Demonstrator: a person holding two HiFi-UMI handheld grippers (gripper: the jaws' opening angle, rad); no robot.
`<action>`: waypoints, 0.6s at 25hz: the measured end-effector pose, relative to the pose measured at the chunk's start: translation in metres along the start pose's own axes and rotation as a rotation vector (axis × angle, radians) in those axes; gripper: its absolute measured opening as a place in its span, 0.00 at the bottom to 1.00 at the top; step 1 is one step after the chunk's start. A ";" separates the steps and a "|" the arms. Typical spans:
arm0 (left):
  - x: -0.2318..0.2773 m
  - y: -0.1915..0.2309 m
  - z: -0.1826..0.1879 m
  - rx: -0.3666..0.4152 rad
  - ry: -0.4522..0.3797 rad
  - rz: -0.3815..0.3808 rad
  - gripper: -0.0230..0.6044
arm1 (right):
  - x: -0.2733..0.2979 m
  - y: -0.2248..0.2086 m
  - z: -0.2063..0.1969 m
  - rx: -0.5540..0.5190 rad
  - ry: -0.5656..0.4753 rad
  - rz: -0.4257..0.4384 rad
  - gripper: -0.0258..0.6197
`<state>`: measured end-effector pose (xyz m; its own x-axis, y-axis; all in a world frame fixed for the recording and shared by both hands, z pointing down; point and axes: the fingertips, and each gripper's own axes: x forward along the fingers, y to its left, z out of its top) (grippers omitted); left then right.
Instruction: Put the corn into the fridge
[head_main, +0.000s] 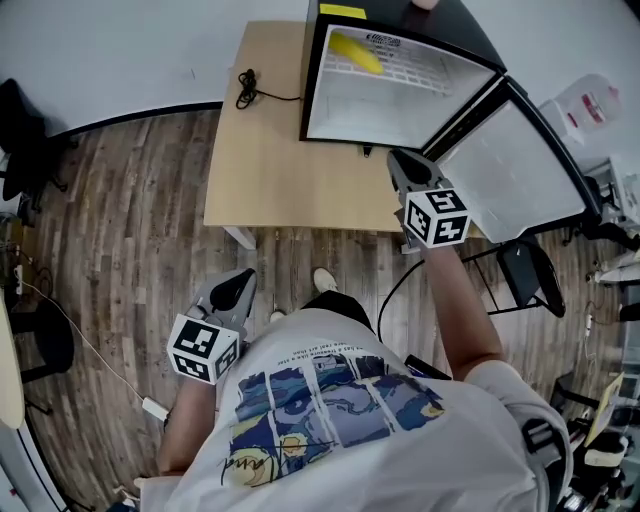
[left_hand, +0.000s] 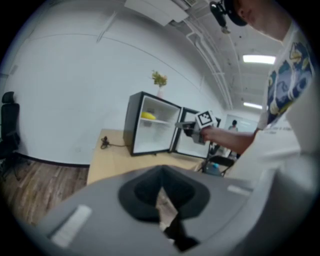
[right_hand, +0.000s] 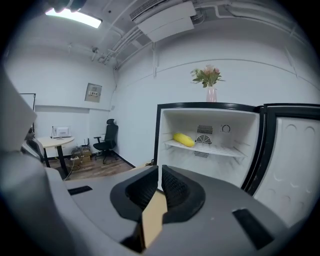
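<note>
Corn lies on the shelf inside the fridge — placing looks done. Right tool clenched and empty, near the open door. Left tool clenched and empty. Next, as I judge it — swing the door closed.

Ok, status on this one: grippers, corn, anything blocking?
Left hand-held gripper shut, empty; right hand-held gripper same. Corn on fridge shelf. Door open; nothing blocking.
</note>
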<state>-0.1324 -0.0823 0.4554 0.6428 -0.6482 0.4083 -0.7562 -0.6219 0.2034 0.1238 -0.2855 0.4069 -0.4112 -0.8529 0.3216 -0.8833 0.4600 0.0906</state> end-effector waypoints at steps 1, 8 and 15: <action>0.000 -0.002 -0.002 0.002 0.001 -0.009 0.05 | -0.008 0.006 -0.004 0.018 -0.006 -0.001 0.08; 0.001 -0.024 -0.015 -0.006 0.004 -0.075 0.05 | -0.050 0.054 -0.040 0.092 0.006 0.037 0.08; 0.004 -0.041 -0.023 -0.008 0.010 -0.129 0.05 | -0.076 0.090 -0.053 0.029 0.028 0.093 0.08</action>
<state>-0.1016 -0.0495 0.4688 0.7335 -0.5586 0.3872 -0.6685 -0.6961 0.2620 0.0878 -0.1665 0.4404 -0.4853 -0.7997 0.3534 -0.8481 0.5288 0.0320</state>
